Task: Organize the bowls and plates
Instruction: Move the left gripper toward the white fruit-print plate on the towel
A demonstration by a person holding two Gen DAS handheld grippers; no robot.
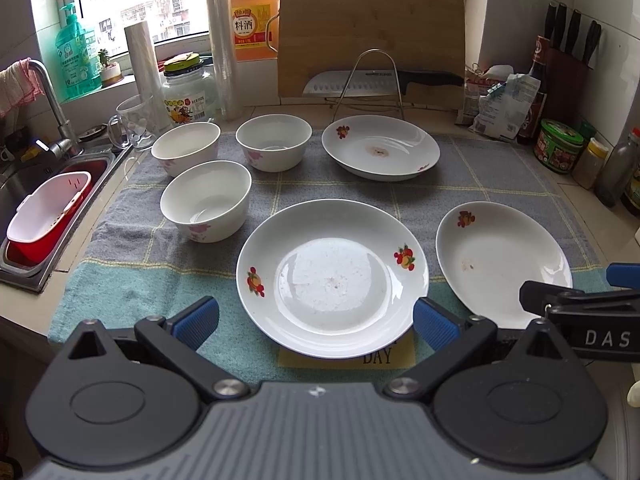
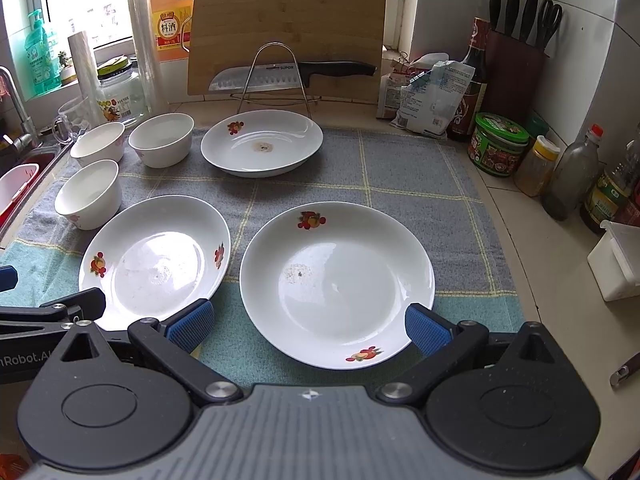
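Three white plates with fruit prints lie on a checked cloth (image 1: 460,192): a near-left plate (image 1: 332,276) (image 2: 156,260), a near-right plate (image 1: 502,262) (image 2: 338,288) and a far plate (image 1: 380,148) (image 2: 262,142). Three white bowls stand at the left: a near bowl (image 1: 206,200) (image 2: 89,194), a far-left bowl (image 1: 186,148) (image 2: 98,146) and a far-middle bowl (image 1: 274,142) (image 2: 161,140). My left gripper (image 1: 316,322) is open and empty, just before the near-left plate. My right gripper (image 2: 306,326) is open and empty, over the near rim of the near-right plate.
A cutting board (image 1: 370,36), a knife (image 1: 380,82) and a wire rack (image 1: 370,80) stand at the back. A sink (image 1: 24,184) with a red-and-white basket (image 1: 48,216) is at the left. Jars and bottles (image 2: 560,160) line the right wall, with a knife block (image 2: 516,68).
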